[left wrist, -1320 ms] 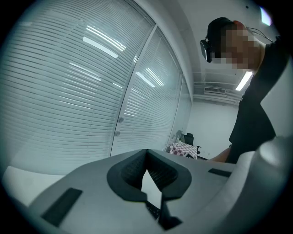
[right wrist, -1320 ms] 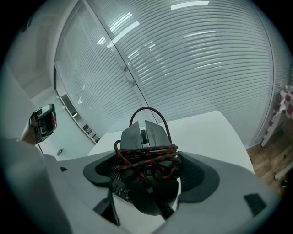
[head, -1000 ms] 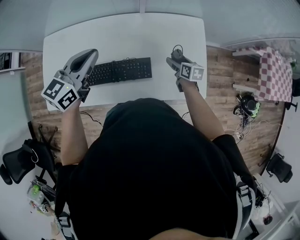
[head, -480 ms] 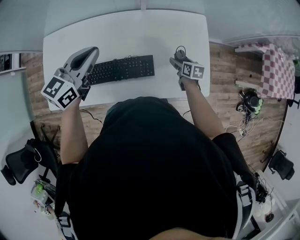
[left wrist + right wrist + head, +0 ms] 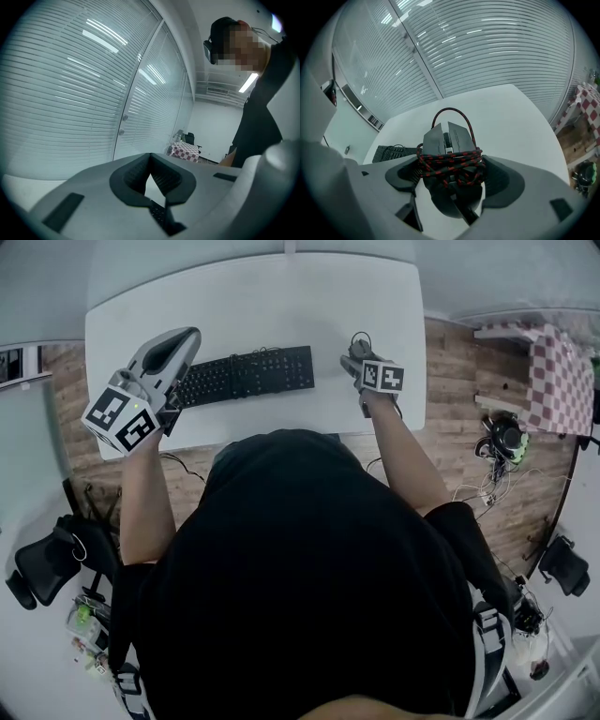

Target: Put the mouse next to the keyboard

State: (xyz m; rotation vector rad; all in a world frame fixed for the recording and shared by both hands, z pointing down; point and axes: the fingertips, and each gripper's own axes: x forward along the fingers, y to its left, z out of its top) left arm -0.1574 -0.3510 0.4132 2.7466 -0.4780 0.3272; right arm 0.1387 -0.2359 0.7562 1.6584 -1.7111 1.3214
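A black mouse [image 5: 449, 150], wrapped in its red-and-black braided cord, sits between the jaws of my right gripper [image 5: 451, 176], which is shut on it. In the head view that gripper [image 5: 360, 356] is over the white table [image 5: 234, 296], a short way right of the black keyboard [image 5: 246, 375]. The keyboard's end [image 5: 393, 153] shows left of the mouse in the right gripper view. My left gripper [image 5: 178, 341] hovers over the keyboard's left end, tilted upward. In its own view the left gripper [image 5: 150, 157] has its jaws meeting, with nothing held.
The table's near edge runs just below the keyboard, against the person's body. A checkered-cloth table [image 5: 555, 381] stands at the right on the wood floor, with cables and gear [image 5: 504, 439] beside it. Office chairs [image 5: 42, 568] stand at the left. Window blinds [image 5: 70, 84] lie beyond the table.
My right gripper, with the mouse in it, has edged slightly left toward the keyboard's right end. The left gripper has hardly moved.
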